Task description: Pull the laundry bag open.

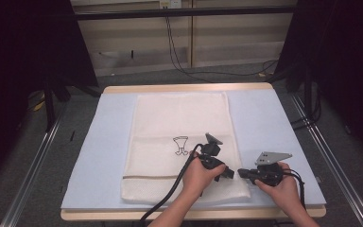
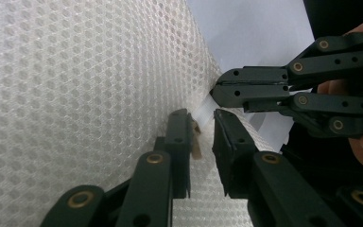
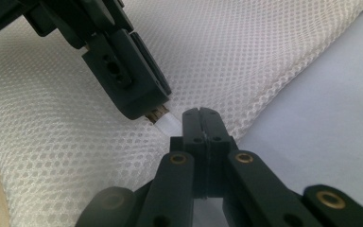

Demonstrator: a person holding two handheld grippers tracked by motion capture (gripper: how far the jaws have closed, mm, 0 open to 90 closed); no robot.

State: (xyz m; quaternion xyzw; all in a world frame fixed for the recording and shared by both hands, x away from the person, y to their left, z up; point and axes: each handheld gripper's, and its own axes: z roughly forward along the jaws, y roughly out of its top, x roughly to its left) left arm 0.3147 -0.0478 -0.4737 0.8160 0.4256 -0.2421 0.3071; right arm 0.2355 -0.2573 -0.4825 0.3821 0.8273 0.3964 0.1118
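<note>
A cream honeycomb-mesh laundry bag (image 1: 179, 146) lies flat on the pale blue desk (image 1: 274, 123). At its right edge, the right hand-held gripper (image 1: 240, 172) is clenched on a small white ribbon tab (image 3: 168, 124). The left hand-held gripper (image 1: 229, 173), jaws narrowly apart, brackets a tan zipper pull (image 2: 196, 146) beside it.

Pretty plain setup: a wooden counter (image 1: 123, 89) covered with a pale blue mat (image 1: 264, 118), sitting on grey carpet floor (image 1: 23, 189). Beige panelled wall (image 1: 236, 33) at the back, black cables (image 1: 179, 56) hanging down it, dark curtains (image 1: 23, 42) on both sides, metal rails (image 1: 33, 170) along the floor.
</note>
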